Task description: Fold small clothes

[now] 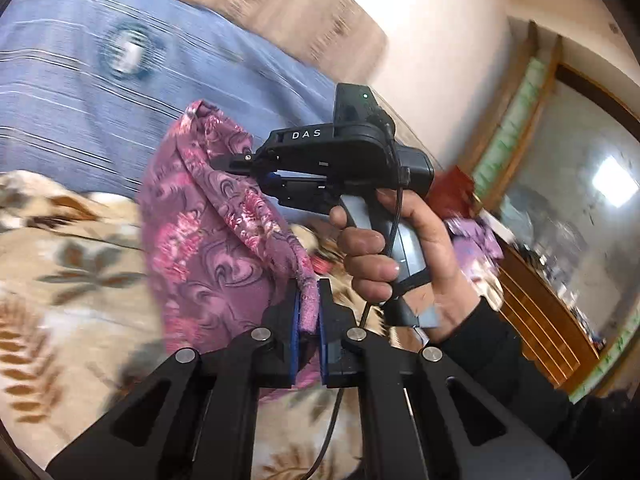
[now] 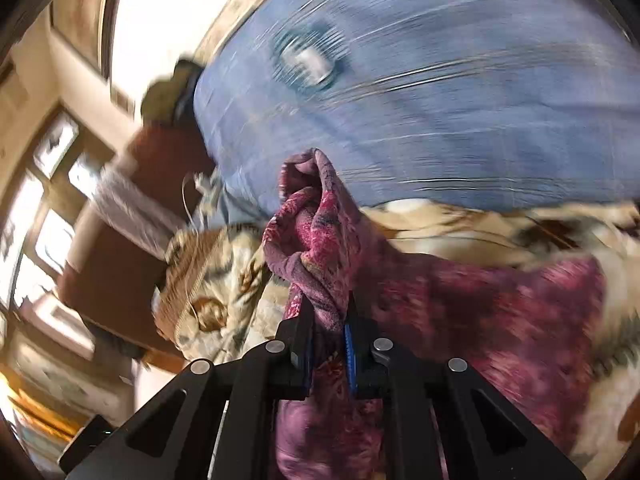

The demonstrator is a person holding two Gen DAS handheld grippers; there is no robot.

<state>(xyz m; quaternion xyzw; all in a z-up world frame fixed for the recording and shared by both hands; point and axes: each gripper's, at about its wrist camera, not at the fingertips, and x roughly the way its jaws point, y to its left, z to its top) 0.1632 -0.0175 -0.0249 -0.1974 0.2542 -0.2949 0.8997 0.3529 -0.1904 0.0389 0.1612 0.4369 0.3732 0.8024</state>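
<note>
Left tongs (image 1: 308,320) clenched on hem of purple floral garment (image 1: 208,232), centre frame. Right tongs (image 1: 244,164) clamped on another bunched edge, upper centre. Garment hanging between both, above floral blanket (image 1: 72,264); presumably lifted to spread flat before folding. Heavy motion blur.

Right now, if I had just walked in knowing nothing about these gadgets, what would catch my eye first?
Probably the purple-pink patterned garment, pinched at two spots and held up over a beige floral blanket. The left claw grips one bunched edge low in its view, while the right claw, held in a bare hand, bites another edge higher up. Behind lies a blue striped cover, blurred by motion.
</note>
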